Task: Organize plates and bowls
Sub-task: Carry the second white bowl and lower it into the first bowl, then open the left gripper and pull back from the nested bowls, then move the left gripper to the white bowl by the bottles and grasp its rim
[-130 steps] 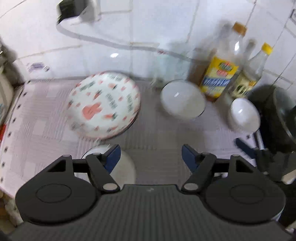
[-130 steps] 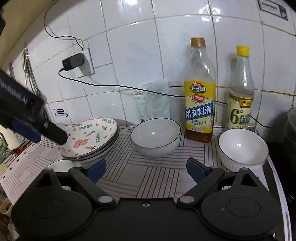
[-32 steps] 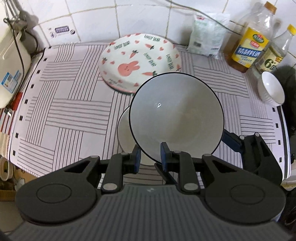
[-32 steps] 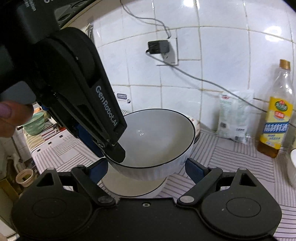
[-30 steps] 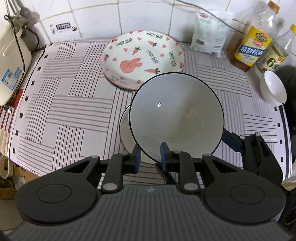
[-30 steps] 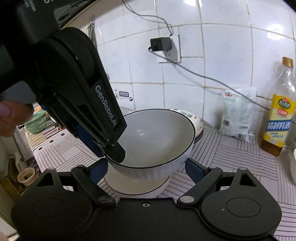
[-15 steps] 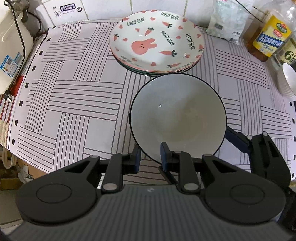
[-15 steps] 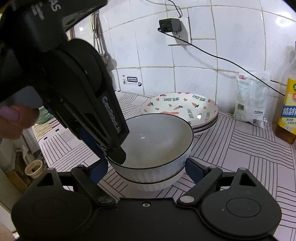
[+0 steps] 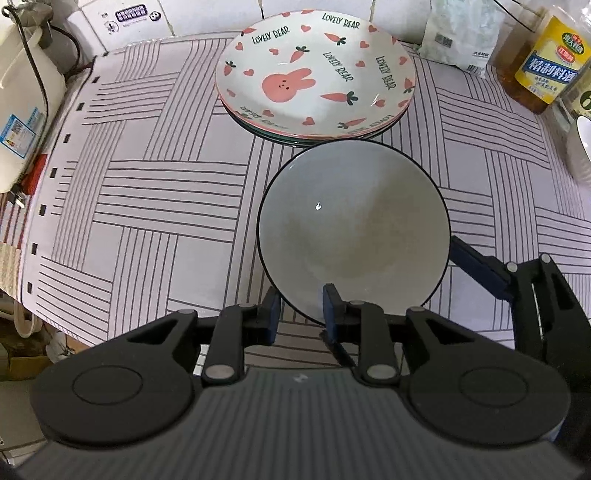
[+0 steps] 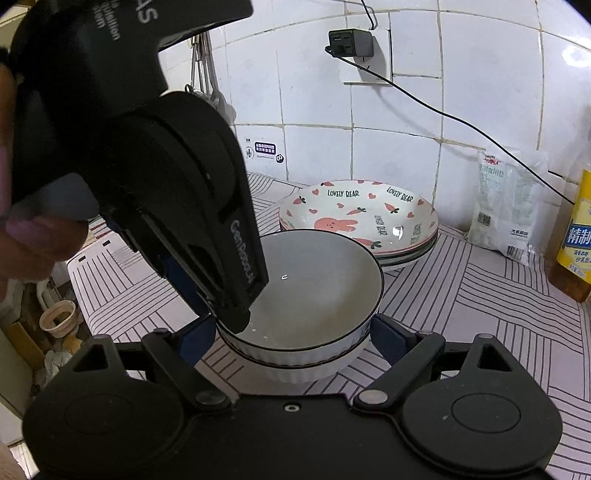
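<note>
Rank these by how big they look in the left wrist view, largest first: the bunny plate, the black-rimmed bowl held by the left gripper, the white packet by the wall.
1. Bunny plate and black-rimmed bowl: look alike in width; the bowl is nearer the camera, so I won't rank them.
2. White packet: clearly smallest, partly cut off at the top edge.

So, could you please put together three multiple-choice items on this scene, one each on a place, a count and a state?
1. Where does the black-rimmed bowl sit?
A. nested in a second bowl
B. on the rabbit plate
C. beside the bottle

2. How many bowls are in that stack?
A. one
B. two
C. four

3. What is the left gripper doing?
A. hanging open above the cloth
C. gripping a bottle neck
B. pinching the bowl's near rim

Key: 1 A, the right wrist view shows a ribbed bowl under it; 2 B, two rims show there; 3 B, a finger sits on each side of the rim.
</note>
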Available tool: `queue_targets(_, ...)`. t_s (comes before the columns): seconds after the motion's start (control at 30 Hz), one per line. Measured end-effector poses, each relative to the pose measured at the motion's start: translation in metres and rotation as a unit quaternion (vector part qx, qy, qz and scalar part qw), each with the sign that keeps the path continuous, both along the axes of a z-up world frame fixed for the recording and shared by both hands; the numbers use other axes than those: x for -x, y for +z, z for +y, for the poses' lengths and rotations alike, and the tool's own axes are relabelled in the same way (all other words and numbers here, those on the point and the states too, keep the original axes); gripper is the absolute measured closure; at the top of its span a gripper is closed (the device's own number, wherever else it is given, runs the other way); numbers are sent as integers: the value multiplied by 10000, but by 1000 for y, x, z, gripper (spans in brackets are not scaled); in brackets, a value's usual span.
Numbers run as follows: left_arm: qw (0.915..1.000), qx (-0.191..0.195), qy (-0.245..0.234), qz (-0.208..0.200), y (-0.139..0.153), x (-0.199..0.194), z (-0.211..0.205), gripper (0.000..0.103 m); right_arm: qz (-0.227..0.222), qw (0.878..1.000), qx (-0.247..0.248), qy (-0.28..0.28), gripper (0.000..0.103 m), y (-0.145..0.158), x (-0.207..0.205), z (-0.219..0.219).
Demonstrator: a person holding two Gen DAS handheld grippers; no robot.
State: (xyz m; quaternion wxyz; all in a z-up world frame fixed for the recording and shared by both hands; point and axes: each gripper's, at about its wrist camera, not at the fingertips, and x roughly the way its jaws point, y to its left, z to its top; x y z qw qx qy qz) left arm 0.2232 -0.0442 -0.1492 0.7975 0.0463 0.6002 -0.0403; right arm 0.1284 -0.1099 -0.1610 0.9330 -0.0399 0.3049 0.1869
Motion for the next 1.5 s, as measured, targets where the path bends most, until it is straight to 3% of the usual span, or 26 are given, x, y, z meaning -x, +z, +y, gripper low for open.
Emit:
queue_targets(0.03,10000,-65,-38,-46,2,2,-2,72,12,10000,46,28,10,1,2,0)
queue_targets(0.1,9995,-238,-87,-179,8,7,-7,52,-32,9998,201,87,10,5,7,0)
queue_targets(0.2,9984,-348,-212,-397,20,16,-13,51,-5,9998,177,-38,10,12,20,-13)
queue_targets(0.4,9959,-324,-500,-680,46,36,-34,38,17,9968,-217,-765,10,26,51,-56)
queue_targets(0.63,9918,-284,-1041,-689,64,53,-74,34,-123,9883,-154,-1513,10,40,81,-101)
queue_targets(0.97,9851,-98,-1567,-701,73,51,-140,33,-118,9619,-198,-2723,10,44,113,-170)
queue_targets(1.27,9781,-47,-1962,-699,66,37,-190,33,5,9512,-266,-3075,6,34,122,-205)
queue_targets(1.5,9743,-44,-2065,-896,52,26,-231,30,-138,9464,-184,-3222,6,17,97,-231)
